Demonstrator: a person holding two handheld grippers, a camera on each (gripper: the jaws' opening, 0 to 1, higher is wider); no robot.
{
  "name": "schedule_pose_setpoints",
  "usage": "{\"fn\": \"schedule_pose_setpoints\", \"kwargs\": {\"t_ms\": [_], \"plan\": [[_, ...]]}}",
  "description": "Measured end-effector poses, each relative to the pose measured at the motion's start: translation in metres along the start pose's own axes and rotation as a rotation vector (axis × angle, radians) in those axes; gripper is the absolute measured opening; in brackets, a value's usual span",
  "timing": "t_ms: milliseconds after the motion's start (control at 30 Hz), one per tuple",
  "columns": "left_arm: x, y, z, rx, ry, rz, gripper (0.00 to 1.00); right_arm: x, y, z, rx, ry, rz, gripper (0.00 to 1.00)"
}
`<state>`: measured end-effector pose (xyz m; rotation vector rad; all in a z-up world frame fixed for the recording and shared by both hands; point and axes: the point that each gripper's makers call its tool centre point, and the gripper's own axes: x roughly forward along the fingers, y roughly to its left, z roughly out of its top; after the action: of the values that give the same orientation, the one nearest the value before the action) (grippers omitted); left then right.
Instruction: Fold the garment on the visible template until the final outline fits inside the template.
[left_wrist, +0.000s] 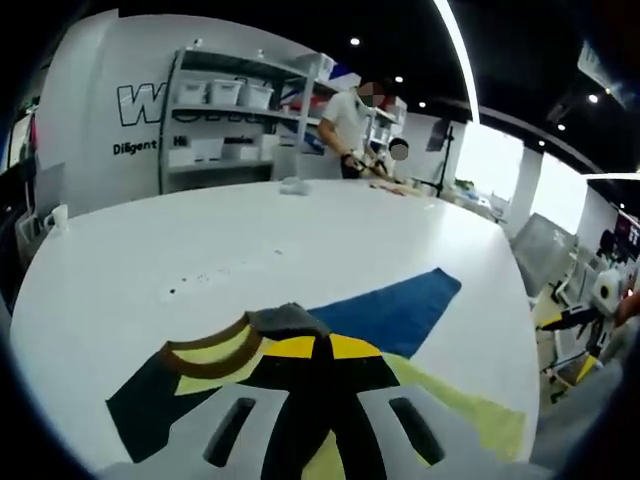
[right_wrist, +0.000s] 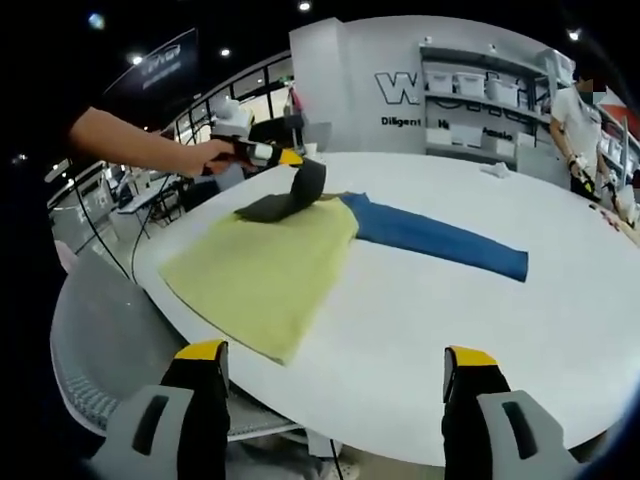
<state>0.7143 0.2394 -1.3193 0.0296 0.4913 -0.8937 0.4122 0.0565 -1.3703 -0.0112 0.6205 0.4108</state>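
Observation:
A shirt lies flat on the white round table (right_wrist: 420, 350). Its yellow-green body (right_wrist: 265, 265) is nearest the table's edge, and its blue sleeve (right_wrist: 440, 240) stretches out to the right. My left gripper (right_wrist: 285, 157), held in a person's hand, is shut on the black sleeve (right_wrist: 295, 192) and lifts it over the body. In the left gripper view the jaws (left_wrist: 322, 348) pinch that dark sleeve (left_wrist: 290, 320), with the brown collar (left_wrist: 215, 350) to the left and the blue sleeve (left_wrist: 395, 310) beyond. My right gripper (right_wrist: 335, 355) hangs open off the table's near edge, holding nothing.
A small white object (left_wrist: 293, 185) lies at the table's far side. Shelves with white bins (left_wrist: 225, 95) stand behind it, where people work at another bench (left_wrist: 350, 125). A grey mesh chair (right_wrist: 90, 370) sits below the table's near edge.

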Motion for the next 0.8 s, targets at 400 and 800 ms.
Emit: {"fn": "schedule_pose_setpoints", "kwargs": {"t_ms": [400, 800], "plan": [[0.006, -0.003, -0.01, -0.01, 0.018, -0.004, 0.04, -0.003, 0.003, -0.006, 0.002, 0.013, -0.001, 0.86], [0.008, -0.005, -0.018, -0.024, 0.034, -0.003, 0.04, -0.006, -0.002, -0.01, 0.016, 0.015, -0.01, 0.86]]}}
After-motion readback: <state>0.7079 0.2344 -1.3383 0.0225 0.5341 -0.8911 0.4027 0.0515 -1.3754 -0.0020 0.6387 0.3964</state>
